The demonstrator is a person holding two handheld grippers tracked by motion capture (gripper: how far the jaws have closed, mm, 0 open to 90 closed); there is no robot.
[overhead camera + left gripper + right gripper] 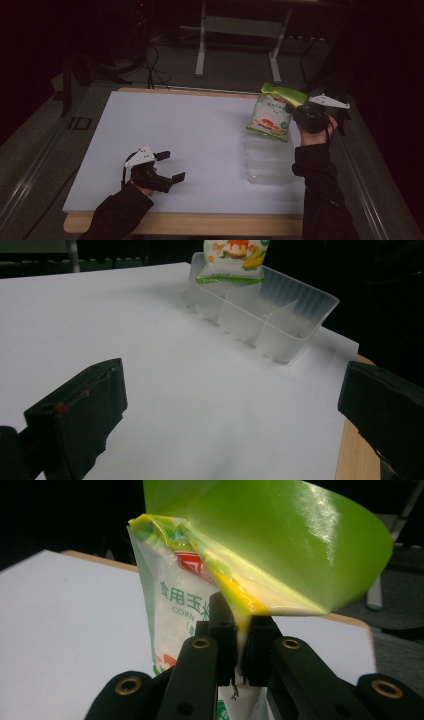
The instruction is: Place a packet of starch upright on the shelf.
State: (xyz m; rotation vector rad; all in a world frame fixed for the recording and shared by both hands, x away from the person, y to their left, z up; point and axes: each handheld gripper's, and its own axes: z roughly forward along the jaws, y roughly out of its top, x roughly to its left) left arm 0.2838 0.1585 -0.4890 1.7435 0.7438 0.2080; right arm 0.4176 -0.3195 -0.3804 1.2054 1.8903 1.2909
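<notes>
The right gripper clenches a white-and-green corn bag, its top seemingly folded over.

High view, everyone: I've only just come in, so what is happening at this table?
A person works with a gripper in each hand. The right gripper is shut on the top edge of a green-and-white packet and holds it in the air above the far end of a clear divided tray on the white table. The left gripper rests open near the front edge, holding nothing. The packet is not yet in the tray.
</notes>
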